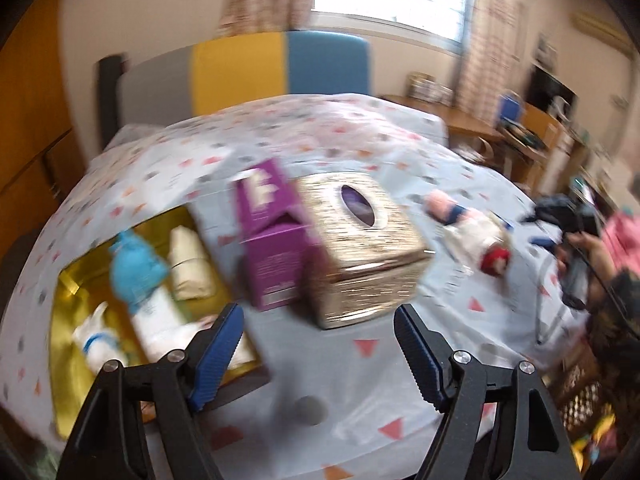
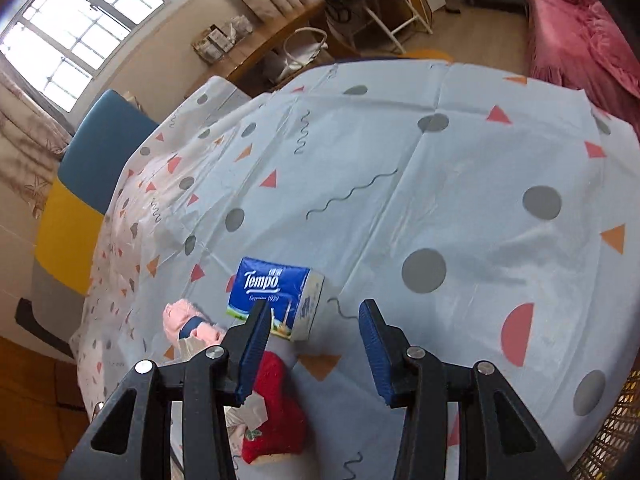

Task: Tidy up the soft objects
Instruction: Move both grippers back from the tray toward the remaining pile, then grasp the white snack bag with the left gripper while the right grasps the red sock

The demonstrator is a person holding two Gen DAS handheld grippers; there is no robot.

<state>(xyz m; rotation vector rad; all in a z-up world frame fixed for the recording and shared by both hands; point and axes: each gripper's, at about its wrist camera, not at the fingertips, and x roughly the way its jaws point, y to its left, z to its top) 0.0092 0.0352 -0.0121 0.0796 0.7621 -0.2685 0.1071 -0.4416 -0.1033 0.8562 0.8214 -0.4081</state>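
Observation:
In the left wrist view a gold tray (image 1: 70, 280) on the left holds a blue plush (image 1: 134, 264), a cream pack (image 1: 188, 268) and a white plush (image 1: 98, 342). My left gripper (image 1: 318, 332) is open and empty, just in front of a gold tissue box (image 1: 360, 248) and a purple box (image 1: 270, 240). A pink and red soft pile (image 1: 472, 232) lies to the right. In the right wrist view my right gripper (image 2: 314, 330) is open and empty above the bed, with a blue Tempo tissue pack (image 2: 274, 294), a pink soft item (image 2: 188, 320) and a red sock (image 2: 276, 412) by its left finger.
The bed (image 2: 460, 184) has a light blue patterned sheet and a grey, yellow and blue headboard (image 1: 248, 68). A wooden desk (image 1: 460, 116) stands beyond the bed. A pink bed (image 2: 576, 28) is at the far right. A wicker basket (image 2: 616, 432) sits at the bed's edge.

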